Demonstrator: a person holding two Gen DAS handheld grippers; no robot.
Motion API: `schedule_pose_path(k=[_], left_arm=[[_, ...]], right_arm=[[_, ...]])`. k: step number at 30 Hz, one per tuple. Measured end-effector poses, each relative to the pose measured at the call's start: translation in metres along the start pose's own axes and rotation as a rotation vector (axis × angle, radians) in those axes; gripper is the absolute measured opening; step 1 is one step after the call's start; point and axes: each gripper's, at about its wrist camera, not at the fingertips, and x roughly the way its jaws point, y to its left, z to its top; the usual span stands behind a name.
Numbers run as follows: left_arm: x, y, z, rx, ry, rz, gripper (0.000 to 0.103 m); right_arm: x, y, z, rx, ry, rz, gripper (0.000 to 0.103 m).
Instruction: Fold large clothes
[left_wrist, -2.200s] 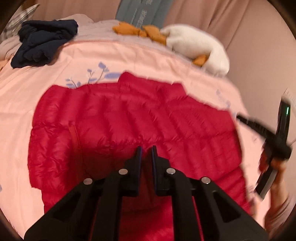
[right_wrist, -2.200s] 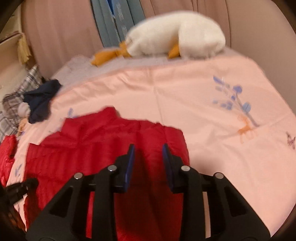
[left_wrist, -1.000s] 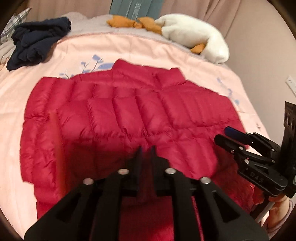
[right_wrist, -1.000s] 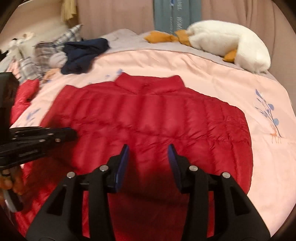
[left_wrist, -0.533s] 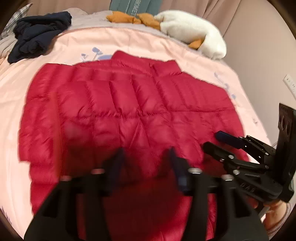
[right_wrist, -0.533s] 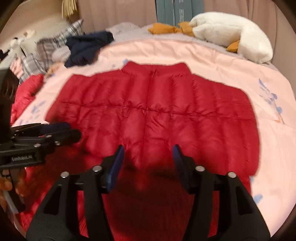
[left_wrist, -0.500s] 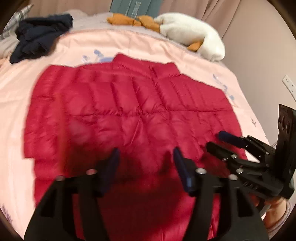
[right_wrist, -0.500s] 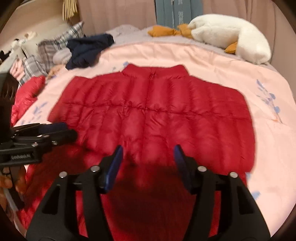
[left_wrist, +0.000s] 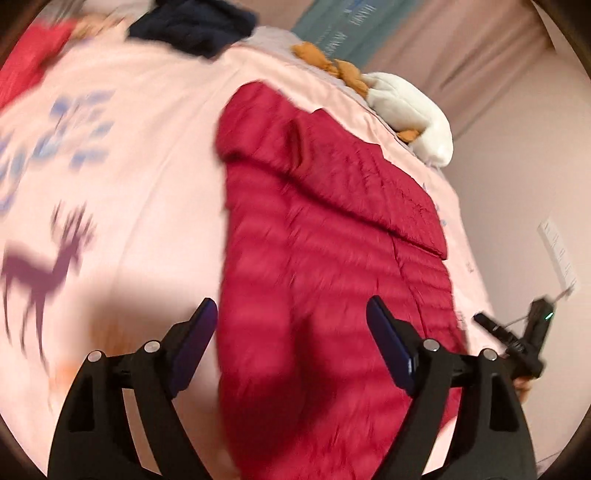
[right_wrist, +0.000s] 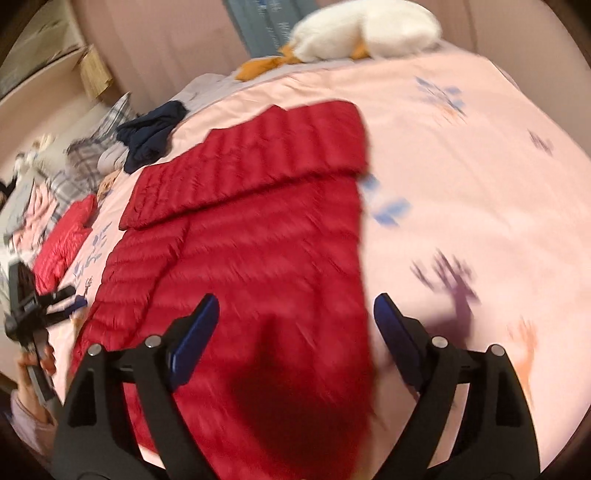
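Note:
A red quilted down jacket (left_wrist: 314, 240) lies flat on the pink bedspread (left_wrist: 129, 184), with a sleeve folded across its upper part. My left gripper (left_wrist: 293, 328) hovers over the jacket's left edge. Its jaws are opening and the pads press on nothing. In the right wrist view my right gripper (right_wrist: 295, 321) hangs over the right edge of the jacket (right_wrist: 258, 240), its jaws also opening with nothing held. Each gripper also shows in the other's view, held by a hand: the right gripper (left_wrist: 495, 328) and the left gripper (right_wrist: 70, 299). Both views are motion-blurred.
A white plush goose (right_wrist: 362, 33) with orange feet lies at the head of the bed. A dark navy garment (right_wrist: 151, 133) and plaid pillows (right_wrist: 96, 147) sit at the far left, with another red garment (right_wrist: 62, 236) nearer. A wall (left_wrist: 524, 184) borders the bed's right side.
Both jaws have gone from nearly shut to wide. The left gripper has swung out to the jacket's left edge and the right to its right edge, both rolling as they went.

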Motion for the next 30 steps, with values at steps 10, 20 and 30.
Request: schedule_pose_path(k=[10, 20, 30], left_arm=[[-0.008, 0.016, -0.052, -0.107, 0.061, -0.176, 0.083], [0.007, 0.009, -0.051, -0.084, 0.086, -0.200, 0.083], [0.038, 0.012, -0.012, -0.146, 0.099, -0.314, 0.083]], right_arm=[[-0.004, -0.023, -0.043, 0.108, 0.068, 0.079, 0.087], [0.018, -0.005, -0.034, 0.084, 0.094, 0.152, 0.089], [0.045, -0.010, -0.006, 0.184, 0.112, 0.273, 0.088]])
